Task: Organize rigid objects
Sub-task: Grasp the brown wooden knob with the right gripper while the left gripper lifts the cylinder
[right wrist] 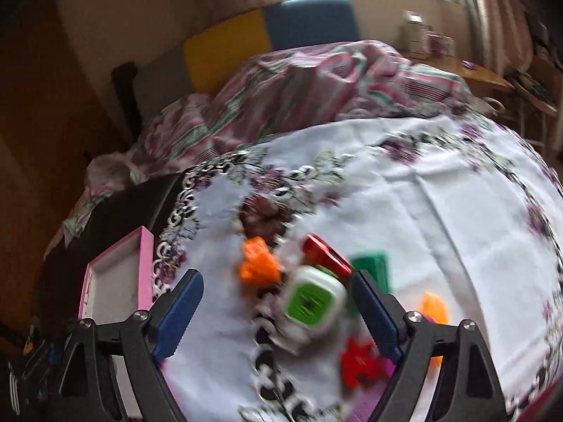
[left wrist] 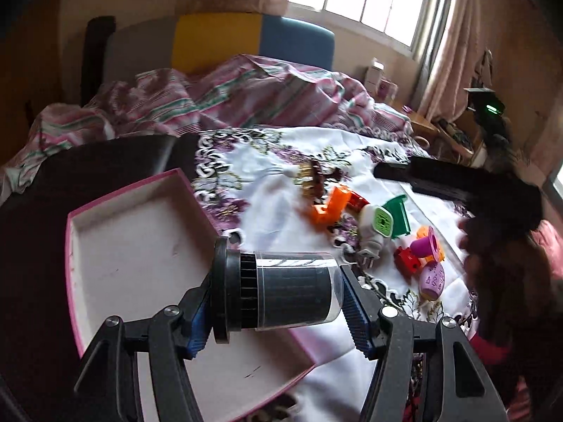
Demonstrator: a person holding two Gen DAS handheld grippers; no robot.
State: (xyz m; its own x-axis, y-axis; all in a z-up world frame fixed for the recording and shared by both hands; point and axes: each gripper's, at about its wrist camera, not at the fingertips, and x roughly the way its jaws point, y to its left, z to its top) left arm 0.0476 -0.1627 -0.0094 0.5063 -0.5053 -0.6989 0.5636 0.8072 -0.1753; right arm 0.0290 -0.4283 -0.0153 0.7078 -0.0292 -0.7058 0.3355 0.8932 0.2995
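Note:
My left gripper is shut on a black cylinder with a clear sleeve, held sideways above the white, pink-rimmed box. My right gripper is open over the flowered cloth. A white plug-in device with a green face lies between its fingers, close to the right pad, and the view is blurred. Around it lie an orange piece, a red piece, a green piece and a red brick. The left wrist view also shows a purple cup and a lilac cup.
A brown hair claw lies farther back on the cloth. The box rests on a dark cloth at the left. A striped blanket is heaped behind. A dark blurred tool and a hand reach in from the right.

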